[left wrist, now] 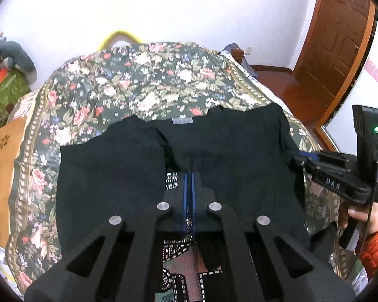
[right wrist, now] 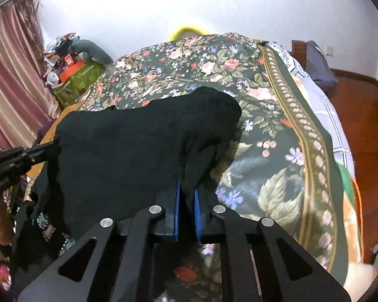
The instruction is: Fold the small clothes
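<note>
My left view shows what my right cannot: a small grey label [left wrist: 182, 120] at the far edge of the black garment [left wrist: 229, 146], a studded, patterned panel [left wrist: 181, 271] under my left gripper [left wrist: 189, 178], and the wooden door [left wrist: 337, 40] off to the right. My right view alone shows the pink curtain [right wrist: 10, 80] far left and a green box [right wrist: 78, 83] heaped with clutter that I cannot make out.

I count one garment, two grippers, one floral bedspread [left wrist: 143, 80].

The garment lies spread on the bedspread straight ahead of both sets of fingers. My left blue pads [left wrist: 185, 188] are nearly together, pinching a thin edge of the black fabric between them. My right gripper [right wrist: 187, 198] is a little wider, its blue pads [right wrist: 177, 201] clamping a thick bunched fold of the same garment, which rises in a hump just beyond the tips. Each gripper appears at the edge of the other's view, holding opposite sides of the cloth.
</note>
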`<state>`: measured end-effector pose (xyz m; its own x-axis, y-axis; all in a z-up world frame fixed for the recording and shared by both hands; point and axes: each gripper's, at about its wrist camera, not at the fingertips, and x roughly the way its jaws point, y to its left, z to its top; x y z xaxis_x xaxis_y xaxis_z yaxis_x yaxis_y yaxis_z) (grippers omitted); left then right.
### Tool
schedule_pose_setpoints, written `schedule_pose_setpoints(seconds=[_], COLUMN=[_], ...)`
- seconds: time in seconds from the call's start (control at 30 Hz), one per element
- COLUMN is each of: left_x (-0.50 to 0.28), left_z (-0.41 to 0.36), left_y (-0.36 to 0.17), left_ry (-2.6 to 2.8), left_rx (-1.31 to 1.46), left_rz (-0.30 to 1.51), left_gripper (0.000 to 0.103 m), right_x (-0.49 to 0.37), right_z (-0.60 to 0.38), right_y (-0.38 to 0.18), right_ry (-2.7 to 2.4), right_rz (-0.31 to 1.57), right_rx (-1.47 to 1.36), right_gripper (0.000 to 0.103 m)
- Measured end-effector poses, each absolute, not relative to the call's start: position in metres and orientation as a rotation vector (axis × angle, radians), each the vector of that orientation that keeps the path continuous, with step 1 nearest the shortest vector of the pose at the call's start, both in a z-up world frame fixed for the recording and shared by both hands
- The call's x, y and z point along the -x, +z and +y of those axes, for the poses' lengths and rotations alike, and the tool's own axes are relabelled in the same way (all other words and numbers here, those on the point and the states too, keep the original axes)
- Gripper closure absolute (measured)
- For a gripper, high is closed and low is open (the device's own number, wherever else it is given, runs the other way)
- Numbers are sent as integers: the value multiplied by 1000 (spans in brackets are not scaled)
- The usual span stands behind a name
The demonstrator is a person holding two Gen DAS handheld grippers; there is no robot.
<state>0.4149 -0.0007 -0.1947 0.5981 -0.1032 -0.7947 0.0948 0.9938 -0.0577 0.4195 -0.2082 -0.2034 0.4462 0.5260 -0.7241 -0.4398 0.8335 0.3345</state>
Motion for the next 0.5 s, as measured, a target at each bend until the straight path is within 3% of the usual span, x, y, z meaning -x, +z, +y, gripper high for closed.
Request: schedule_pose_setpoints(seconds=[0.13, 0.27, 0.33, 0.37, 0.4, 0.5], left_x=[-416, -408, -402, -401, -400, -397], left_z=[-13, -1, 19, 27, 41, 82], left_y=[-213, -209, -201, -198, -194, -191], left_ry=[-93, -89, -65, -48, -22, 70], left_rx=[-89, -94, -66, -56, -39, 10], left_rz=[982, 984, 968, 961, 947, 934], left_gripper=[99, 93, 71, 65, 55, 47], right_x=[-422, -412, -408, -405, -402, -402], right_z=[-204, -210, -215, -217, -219, -219], right_y=[-204, -195, -191, -189, -187, -191], right_ry=[564, 540, 546, 546, 552, 566], right_rz=[952, 948, 947, 948, 945, 966], right_rx=[-59, -39, -32, -35, -41, -48], right_gripper=[93, 83, 69, 57, 53, 53])
